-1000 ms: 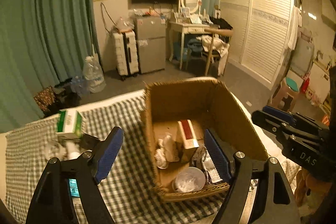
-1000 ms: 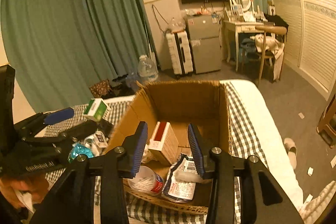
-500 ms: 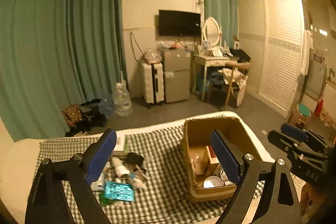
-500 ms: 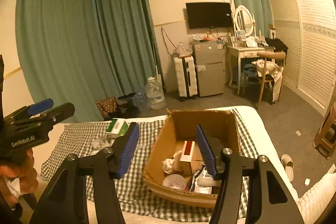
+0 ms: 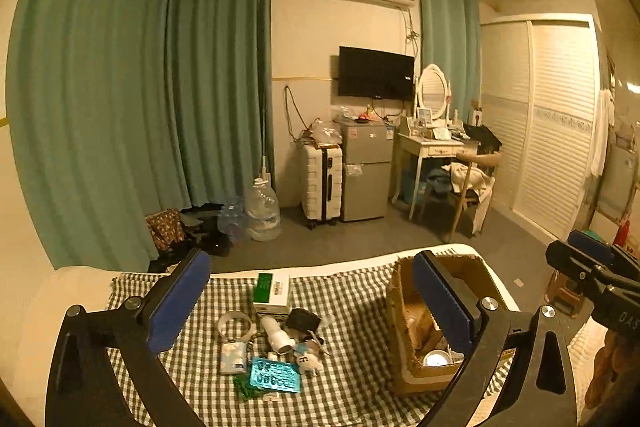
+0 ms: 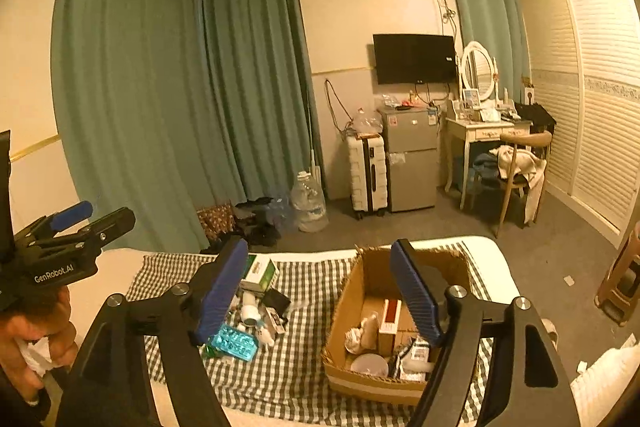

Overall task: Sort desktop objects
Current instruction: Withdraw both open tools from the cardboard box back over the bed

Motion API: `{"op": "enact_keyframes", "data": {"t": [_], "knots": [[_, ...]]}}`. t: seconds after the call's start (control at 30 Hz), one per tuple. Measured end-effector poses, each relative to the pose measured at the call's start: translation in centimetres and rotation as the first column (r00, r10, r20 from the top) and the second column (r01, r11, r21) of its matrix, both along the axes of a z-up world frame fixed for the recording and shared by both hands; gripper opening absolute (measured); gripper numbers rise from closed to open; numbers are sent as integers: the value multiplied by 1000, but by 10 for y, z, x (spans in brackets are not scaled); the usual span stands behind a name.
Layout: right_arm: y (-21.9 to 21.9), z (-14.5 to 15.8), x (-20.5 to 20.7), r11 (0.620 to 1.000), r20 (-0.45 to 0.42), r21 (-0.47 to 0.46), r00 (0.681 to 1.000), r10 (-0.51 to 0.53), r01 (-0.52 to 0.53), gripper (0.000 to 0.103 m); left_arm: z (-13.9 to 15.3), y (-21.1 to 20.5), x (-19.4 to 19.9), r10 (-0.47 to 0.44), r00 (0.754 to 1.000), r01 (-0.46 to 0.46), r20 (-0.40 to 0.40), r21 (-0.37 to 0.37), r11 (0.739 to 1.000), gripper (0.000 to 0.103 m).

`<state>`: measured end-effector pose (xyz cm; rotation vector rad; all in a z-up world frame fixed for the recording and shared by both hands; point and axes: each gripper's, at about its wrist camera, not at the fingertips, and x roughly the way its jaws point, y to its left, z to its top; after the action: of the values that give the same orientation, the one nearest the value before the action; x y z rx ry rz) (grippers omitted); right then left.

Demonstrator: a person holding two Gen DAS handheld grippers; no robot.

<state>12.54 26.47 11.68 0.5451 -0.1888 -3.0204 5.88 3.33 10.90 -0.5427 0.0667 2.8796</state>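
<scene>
A cardboard box (image 6: 352, 291) on the checked cloth (image 6: 304, 359) is being kept filled with a red-and-white carton (image 6: 389, 323), a round lid and crumpled packets. Loose clutter (image 5: 272, 339) is being left beside it. Both the left gripper (image 5: 308, 303) and right gripper (image 6: 320, 291) are being opened, nothing between their jaws.

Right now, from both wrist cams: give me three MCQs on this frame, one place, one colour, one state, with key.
1. Where is the cardboard box relative to the loose pile on the checked cloth?
A. right of it
B. left of it
C. on the floor

2. Colour of the blister pack?
A. red
B. teal
C. black

3. What is between the right gripper jaws?
A. a bottle
B. the green-and-white carton
C. nothing

Key: A, box sits right of the clutter; B, shiny teal; C, jaws opening, nothing clamped.
</scene>
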Motion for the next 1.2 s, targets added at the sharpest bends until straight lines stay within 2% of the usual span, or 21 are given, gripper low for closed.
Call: {"op": "enact_keyframes", "data": {"t": [0.27,0.3,0.43,0.67,0.77,0.97,1.2], "knots": [[-31,1,-13,999,-57,19,998,36,-35,97,-8,-25,-16,34,999,-34,-8,-20,999,103],[-35,-1,-15,999,-63,23,997,40,-38,102,-10,-29,-21,38,999,-38,-7,-19,999,103],[-46,-8,-29,999,-72,39,997,39,-36,103,-20,-44,-35,51,999,-51,-1,-15,999,103],[-62,-31,-66,997,-10,83,1000,5,-4,103,-46,-76,-78,85,996,-85,24,-19,996,103],[-72,-47,-87,995,36,104,999,5,-9,103,-64,-89,-99,124,991,-123,57,-15,992,103],[-92,-80,-111,983,55,179,998,37,-46,103,-105,-105,-131,172,977,-172,127,-10,985,103],[-105,-122,-141,981,97,178,994,57,-74,103,-150,-112,-158,198,961,-194,194,-38,980,103]]}}
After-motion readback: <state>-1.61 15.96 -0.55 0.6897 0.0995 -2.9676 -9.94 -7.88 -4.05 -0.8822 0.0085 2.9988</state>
